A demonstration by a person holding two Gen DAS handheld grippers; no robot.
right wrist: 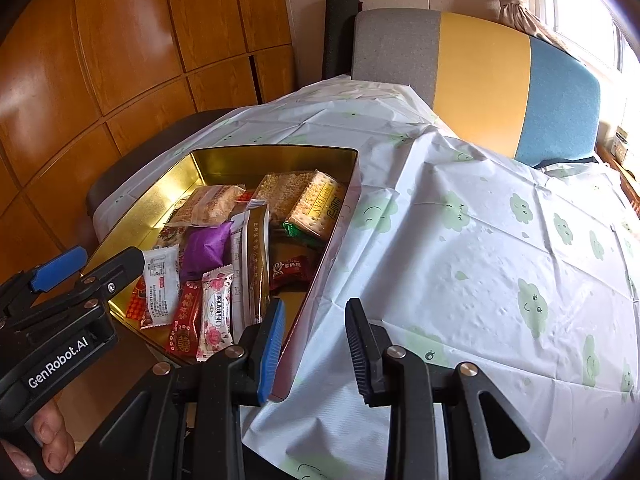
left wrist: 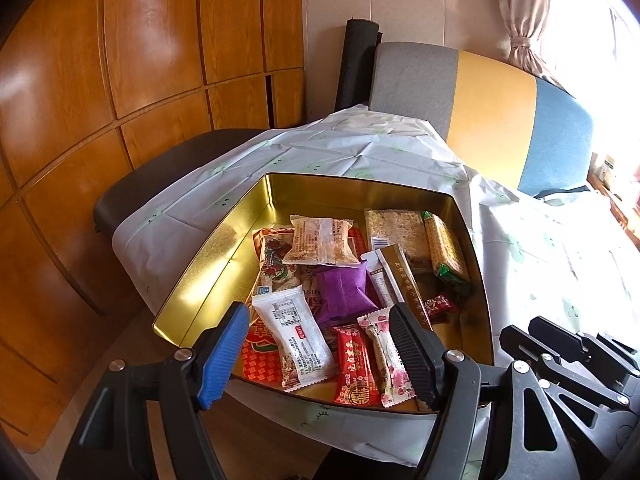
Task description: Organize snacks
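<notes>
Wooden cupboard doors and a striped chair back are seen behind a table (right wrist: 500,264) draped in a cloud-print cloth. Snacks (left wrist: 344,280) are piled loosely in a gold tin (left wrist: 224,248) near its edge. The left gripper (left wrist: 316,344) is held wide over them, empty; the right gripper (right wrist: 316,344) is held part-open astride the tin's near wall. The tin could be nudged off if that wall is caught.

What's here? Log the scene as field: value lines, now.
container: gold tin, lid off, on clouded tablecloth
contents: mixed wrapped snacks, loosely piled
purple packet: near tin's middle
cracker pack: far right corner of tin
left gripper: open, empty, over tin's near edge
right gripper: open, empty, just right of tin
behind: striped chair
</notes>
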